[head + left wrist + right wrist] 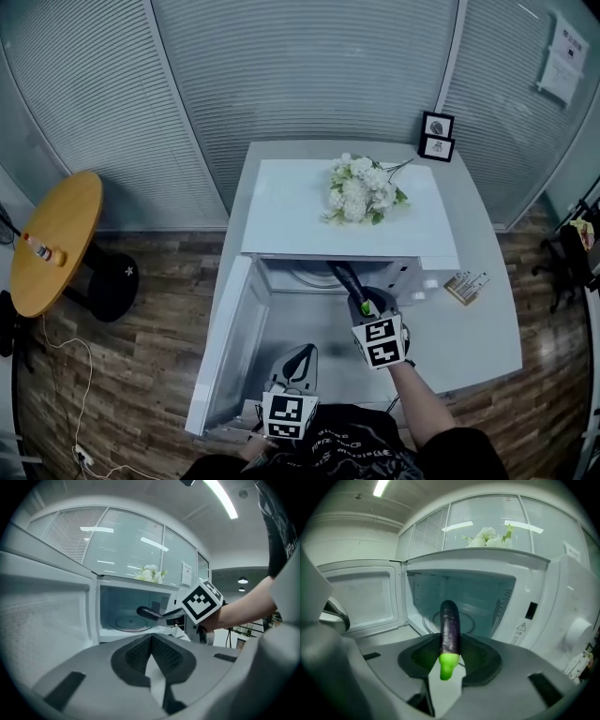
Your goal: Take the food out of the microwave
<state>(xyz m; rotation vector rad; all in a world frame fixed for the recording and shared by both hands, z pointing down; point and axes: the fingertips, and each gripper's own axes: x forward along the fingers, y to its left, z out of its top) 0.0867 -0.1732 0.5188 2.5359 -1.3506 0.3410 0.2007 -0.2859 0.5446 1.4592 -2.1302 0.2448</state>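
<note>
A white microwave [281, 206] stands on a white table [478, 337], its door [225, 337] swung open to the left. My right gripper [361, 302] is at the oven's mouth, shut on a dark purple eggplant [450, 620] with a green stem end. The eggplant [343, 277] points into the cavity, above the glass turntable [469, 622]. In the left gripper view the eggplant [149, 613] and right gripper [171, 616] show in front of the opening. My left gripper [300, 354] hangs low in front of the door, its jaws [151, 638] together with nothing between them.
White flowers [361, 192] lie on top of the microwave; two small picture frames [437, 136] stand behind. A small object [466, 286] lies on the table right of the oven. A round wooden table [52, 239] is far left. The control knob [576, 632] is right of the cavity.
</note>
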